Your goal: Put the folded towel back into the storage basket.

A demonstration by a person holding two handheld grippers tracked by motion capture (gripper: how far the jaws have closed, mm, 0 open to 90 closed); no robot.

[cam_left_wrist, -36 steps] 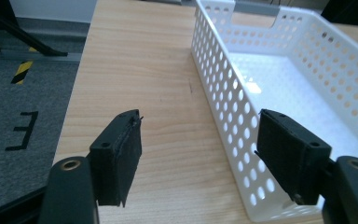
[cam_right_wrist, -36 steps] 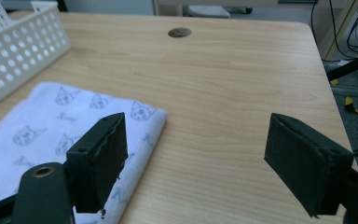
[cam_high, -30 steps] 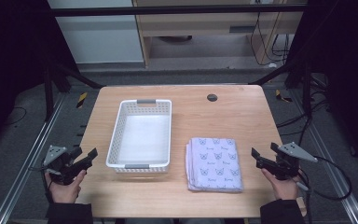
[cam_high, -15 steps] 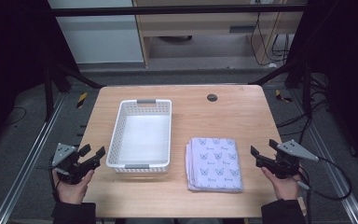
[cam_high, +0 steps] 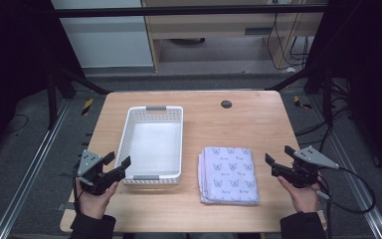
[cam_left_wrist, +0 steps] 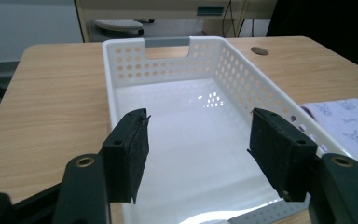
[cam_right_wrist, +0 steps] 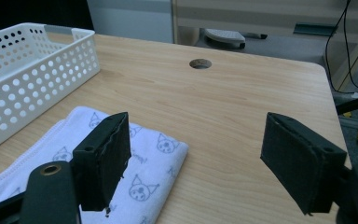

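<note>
While both hand-held grippers hover at the near edge of the light wooden table (cam_high: 258,119), neither grasps anything. Left gripper (cam_high: 117,165): its jaws stand wide apart and empty after just narrowing slightly, and they point at the near short wall of the white perforated plastic basket (cam_high: 129,132); seen along the left gripper (cam_left_wrist: 198,154), the basket's glossy floor lies bare between the two black pads (cam_left_wrist: 130,154). Right gripper (cam_high: 277,160): its jaws are likewise spread and empty after the same slight narrowing, and it is held just right of the folded pale lilac cloth printed with small cartoon faces (cam_high: 229,174). Seen along the right gripper (cam_right_wrist: 196,158), one corner of the cloth lies below the left-hand pad; whether that pad touches the fabric is not clear. The cloth lies flat on the table just right of the basket, apart from it. A small dark round grommet (cam_high: 226,104) sits in the tabletop beyond the cloth.
</note>
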